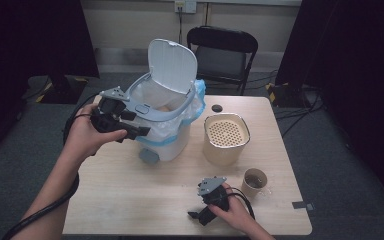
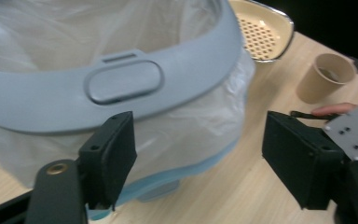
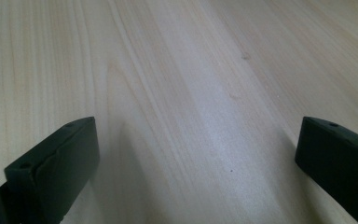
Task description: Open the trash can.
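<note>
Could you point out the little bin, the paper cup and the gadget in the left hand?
bin (image 1: 172, 142), high view, on its white front wall.
paper cup (image 1: 254, 183), high view, on its side wall.
left gripper (image 1: 141, 131), high view, between its jaw tips.

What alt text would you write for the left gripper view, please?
The left gripper, jaws open and empty, faces the grey rim of a small bin lined with a clear bag. Beyond it on the wooden table stand a cream perforated container and a paper cup.

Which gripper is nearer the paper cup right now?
Right. The right gripper rests on the table just left of and below the paper cup; the left gripper is far off at the bin.
</note>
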A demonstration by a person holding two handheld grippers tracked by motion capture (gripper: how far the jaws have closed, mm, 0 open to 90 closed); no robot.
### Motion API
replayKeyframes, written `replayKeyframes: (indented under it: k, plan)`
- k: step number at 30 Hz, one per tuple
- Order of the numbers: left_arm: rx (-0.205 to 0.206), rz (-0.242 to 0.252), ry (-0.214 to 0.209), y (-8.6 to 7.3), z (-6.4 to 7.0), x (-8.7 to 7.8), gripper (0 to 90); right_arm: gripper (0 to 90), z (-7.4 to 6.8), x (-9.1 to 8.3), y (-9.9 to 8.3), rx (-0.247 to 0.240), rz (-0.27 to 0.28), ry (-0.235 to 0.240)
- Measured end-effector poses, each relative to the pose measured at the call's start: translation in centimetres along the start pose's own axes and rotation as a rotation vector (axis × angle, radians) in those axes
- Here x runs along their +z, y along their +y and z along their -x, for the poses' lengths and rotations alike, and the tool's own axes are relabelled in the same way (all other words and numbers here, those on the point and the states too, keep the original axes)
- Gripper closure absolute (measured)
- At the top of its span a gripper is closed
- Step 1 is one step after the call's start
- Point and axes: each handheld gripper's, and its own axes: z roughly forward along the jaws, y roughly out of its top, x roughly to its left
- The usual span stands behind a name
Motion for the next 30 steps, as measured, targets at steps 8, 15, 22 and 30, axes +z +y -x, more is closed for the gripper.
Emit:
replayKeyframes:
  k: [8,15,22,30]
  plan:
    - [-0.021,0.015,-0.039,-3.2,0.3,1.8,20.1,0.0,-0.1,0.0,0.0,0.003,-0.001,-0.004]
    - [-0.025,0.020,-0.070,-6.0,0.4,3.9,19.6,0.0,-0.1,-0.1,0.0,0.010,-0.002,-0.006]
    - [-0.006,-0.004,-0.114,-10.0,1.6,7.0,19.7,0.0,-0.1,-0.1,0.0,0.010,-0.003,-0.006]
    - [0.028,-0.046,-0.158,-13.6,3.2,10.5,19.7,0.0,-0.1,-0.1,-0.1,0.008,0.002,-0.001]
